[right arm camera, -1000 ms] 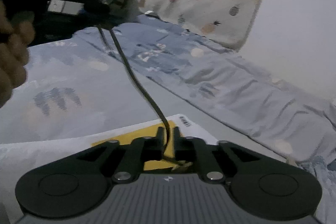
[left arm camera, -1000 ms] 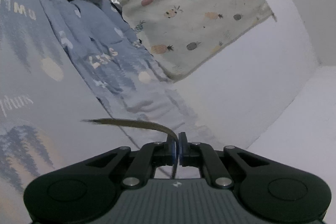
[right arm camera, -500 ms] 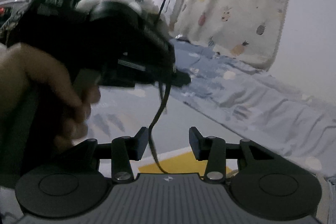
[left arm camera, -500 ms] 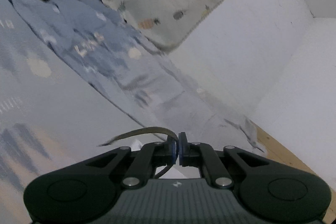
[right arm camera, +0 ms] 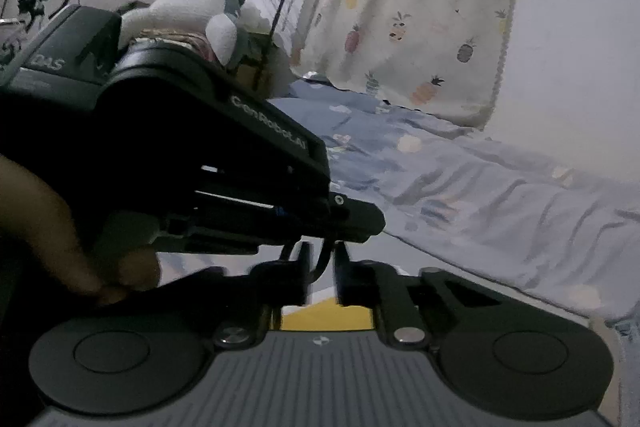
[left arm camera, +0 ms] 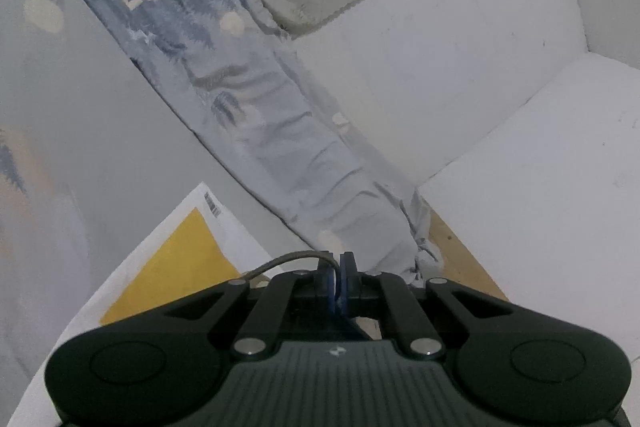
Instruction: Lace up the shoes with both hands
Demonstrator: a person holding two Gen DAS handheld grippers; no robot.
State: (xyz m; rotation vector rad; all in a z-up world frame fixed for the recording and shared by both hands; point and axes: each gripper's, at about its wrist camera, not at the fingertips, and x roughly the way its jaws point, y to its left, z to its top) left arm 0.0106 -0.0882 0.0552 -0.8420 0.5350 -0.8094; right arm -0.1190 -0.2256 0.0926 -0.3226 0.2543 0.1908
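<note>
No shoe shows in either view. In the left wrist view my left gripper (left arm camera: 338,277) is shut on a brown lace (left arm camera: 288,259), which curves away to the left from the blue pads. In the right wrist view the left gripper (right arm camera: 360,221), held by a hand (right arm camera: 60,227), hangs just above and left of my right gripper (right arm camera: 322,261). The lace (right arm camera: 325,254) drops from it into the gap between the right fingers. The right jaws are closing around the lace. A narrow gap still shows beside it, and the fingers are blurred.
A white and yellow flat box (left arm camera: 176,259) lies below both grippers on the bed (left arm camera: 100,115). Crumpled blue-grey bedding (right arm camera: 460,187) runs along a white wall (left arm camera: 440,59). A pineapple-print curtain (right arm camera: 420,7), a plush toy (right arm camera: 188,11) and a clothes rack stand behind.
The left view swung along the bedding until the box came into sight, lace still gripped. The right jaws spread wide, then narrowed around the lace as the left gripper came in close above them.
</note>
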